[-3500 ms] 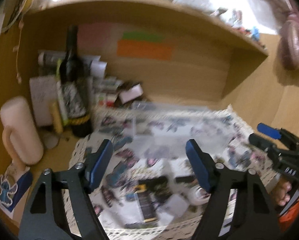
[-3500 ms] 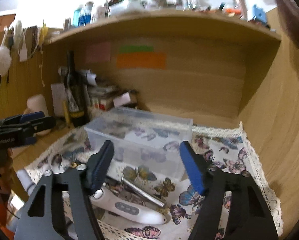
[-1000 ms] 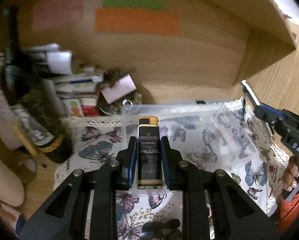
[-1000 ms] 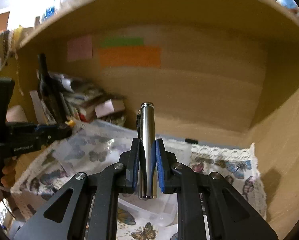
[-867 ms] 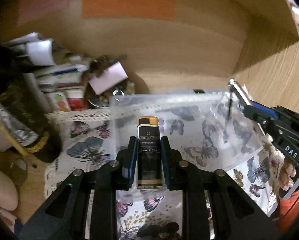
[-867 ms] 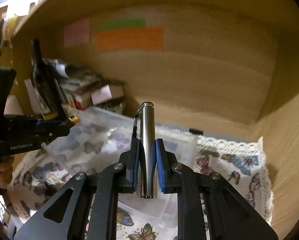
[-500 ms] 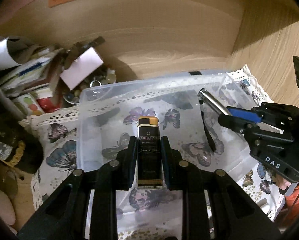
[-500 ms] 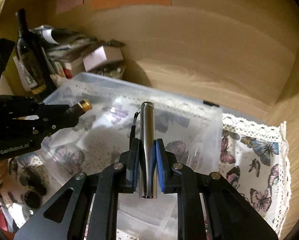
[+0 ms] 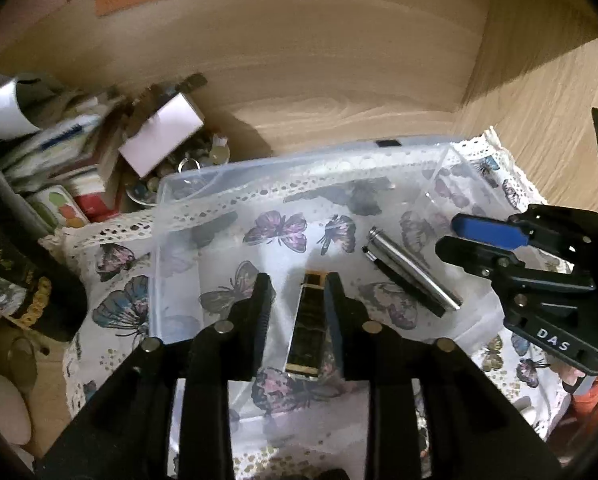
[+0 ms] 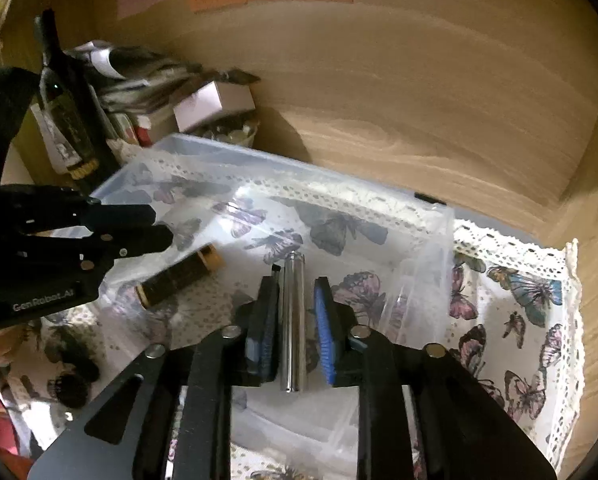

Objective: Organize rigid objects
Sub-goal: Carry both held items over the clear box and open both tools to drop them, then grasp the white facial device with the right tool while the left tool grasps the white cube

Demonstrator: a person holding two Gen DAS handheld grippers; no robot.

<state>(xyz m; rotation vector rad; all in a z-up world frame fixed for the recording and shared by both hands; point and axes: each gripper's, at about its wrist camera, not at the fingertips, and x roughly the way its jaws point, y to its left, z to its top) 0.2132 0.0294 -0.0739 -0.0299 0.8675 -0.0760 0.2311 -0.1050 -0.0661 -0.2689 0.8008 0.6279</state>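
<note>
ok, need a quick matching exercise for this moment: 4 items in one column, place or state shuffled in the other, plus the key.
Items
1. silver pen
2. black and gold lighter
3. wine bottle
4. clear plastic bin

Places/states
A. upright, outside the bin at its left
B. on the butterfly cloth, holding two items
C. in the bin, between the open right gripper
D. in the bin, below the open left gripper

Pairs: 1-C, 2-D, 3-A, 4-B

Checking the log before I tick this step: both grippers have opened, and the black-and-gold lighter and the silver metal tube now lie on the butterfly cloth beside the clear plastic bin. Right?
Not quite. Both lie inside the clear plastic bin, not beside it. The left wrist view shows the black-and-gold lighter between the open left gripper, and the silver metal tube near the open right gripper.
</note>
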